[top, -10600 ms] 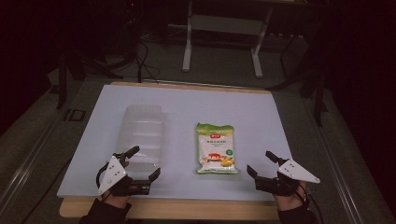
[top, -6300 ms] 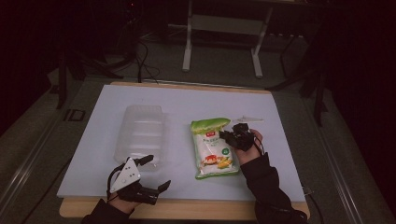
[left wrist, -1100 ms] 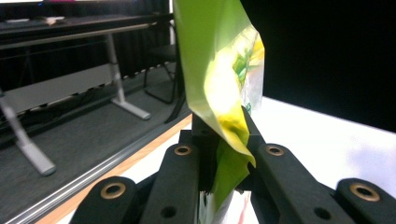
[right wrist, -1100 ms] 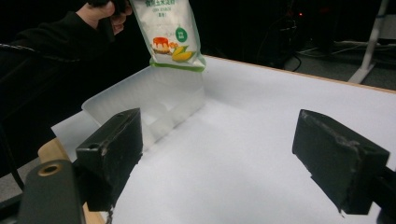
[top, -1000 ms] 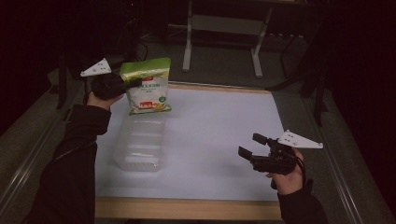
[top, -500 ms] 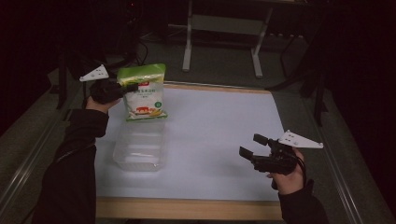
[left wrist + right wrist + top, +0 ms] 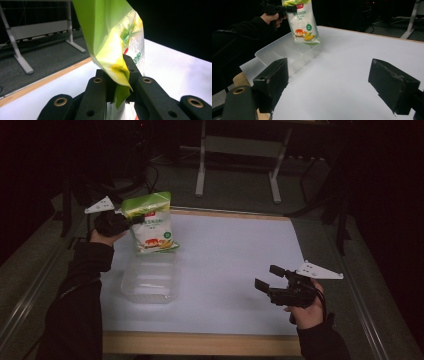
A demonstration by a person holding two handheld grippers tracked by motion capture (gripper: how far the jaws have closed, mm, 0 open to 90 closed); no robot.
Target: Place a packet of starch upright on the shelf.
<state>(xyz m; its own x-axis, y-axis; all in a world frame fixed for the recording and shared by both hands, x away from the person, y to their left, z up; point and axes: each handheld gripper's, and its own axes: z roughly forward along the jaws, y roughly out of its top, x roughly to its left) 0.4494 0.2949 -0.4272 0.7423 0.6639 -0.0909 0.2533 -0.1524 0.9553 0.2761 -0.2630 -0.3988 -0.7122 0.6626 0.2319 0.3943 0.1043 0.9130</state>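
The left gripper (image 7: 131,221) is raised over the far left corner of the table (image 7: 235,255), its jaws clamped on the green top edge of a snack bag (image 7: 149,224); the bag hangs upright from that grip, with its lower end just above the far end of a clear plastic box (image 7: 149,280); whether the bag's bottom touches the box rim cannot be told. In the left gripper view the two black jaws pinch a fold of the bag's (image 7: 113,37) green and yellow film between them, and the rest of the bag rises above and falls below the pinch. The box lies on the white table top at the left side, long side running away from the person; the right gripper view shows dividers inside the box (image 7: 287,53) and the bag (image 7: 302,21) hanging over its far end, held from the left by the other gripper (image 7: 287,9). The right gripper (image 7: 271,279) hovers low over the near right part of the table, well apart from bag and box; its jaws stand wide and hold nothing.
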